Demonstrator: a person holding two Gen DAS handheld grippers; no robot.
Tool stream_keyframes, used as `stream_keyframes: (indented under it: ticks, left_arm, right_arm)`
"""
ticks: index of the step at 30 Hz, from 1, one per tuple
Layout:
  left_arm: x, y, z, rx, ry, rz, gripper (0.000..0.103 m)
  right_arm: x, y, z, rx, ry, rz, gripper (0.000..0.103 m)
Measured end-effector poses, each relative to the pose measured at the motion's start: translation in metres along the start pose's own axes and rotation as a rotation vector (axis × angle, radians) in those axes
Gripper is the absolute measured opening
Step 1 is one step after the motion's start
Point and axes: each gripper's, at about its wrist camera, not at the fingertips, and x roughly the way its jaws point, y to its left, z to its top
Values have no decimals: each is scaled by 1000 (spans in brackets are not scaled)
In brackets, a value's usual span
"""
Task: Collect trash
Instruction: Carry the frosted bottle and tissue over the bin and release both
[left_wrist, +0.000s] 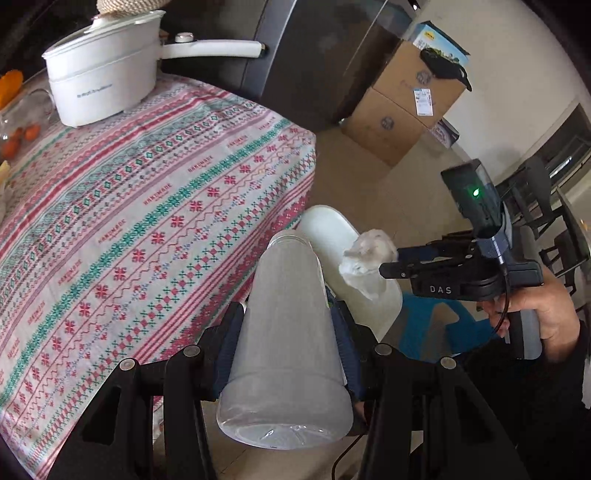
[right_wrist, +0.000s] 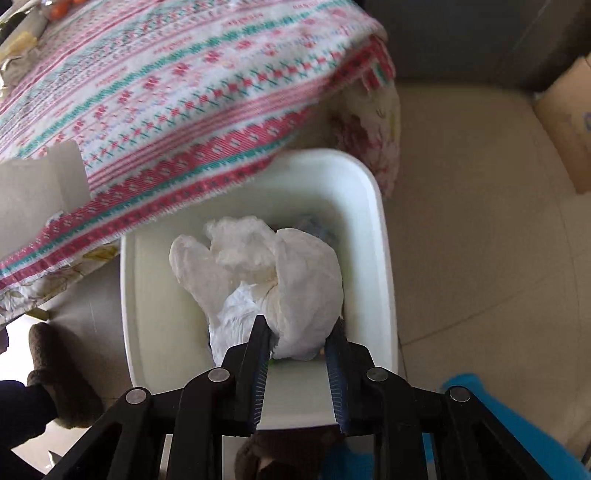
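My left gripper (left_wrist: 286, 314) is shut on a frosted plastic cup (left_wrist: 286, 339), held tilted over the table's edge. My right gripper (right_wrist: 299, 325) holds a crumpled white tissue wad (right_wrist: 266, 269) between its fingers, right above the white trash bin (right_wrist: 373, 229) on the floor. In the left wrist view the right gripper (left_wrist: 388, 264) shows the same tissue wad (left_wrist: 369, 253) at its tips, over the bin (left_wrist: 325, 229). The bin's inside is mostly hidden by the tissue.
The table with a patterned red and green cloth (left_wrist: 147, 206) overhangs the bin. A white electric pot (left_wrist: 103, 77) stands at its far side. Cardboard boxes (left_wrist: 406, 103) stand by the wall. A blue stool (right_wrist: 517, 424) sits beside the bin. A slippered foot (right_wrist: 59, 373) is left of it.
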Motion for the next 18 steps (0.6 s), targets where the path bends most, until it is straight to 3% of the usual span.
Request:
stream_keyframes:
  ticks: [1,4,12,16,18]
  left_arm:
    - [7,-3,0,5,12,1,51]
    - [24,-9,2,18,35,7,51]
    - [59,-22,6,60,53,11,52]
    - [71,-32,9,159,-19,49,52]
    - [77,-33,12,170,-16,71,54]
  right_arm:
    - [-1,-3,-1,12,2,5,41]
    - [-11,-11,-3,33,-34,15,54]
    - [-30,-28,-5,81,-103,19,60]
    - [-35,-36,-7,109,-122,17,62]
    - [-37,-38,-7,120,-129,20,62]
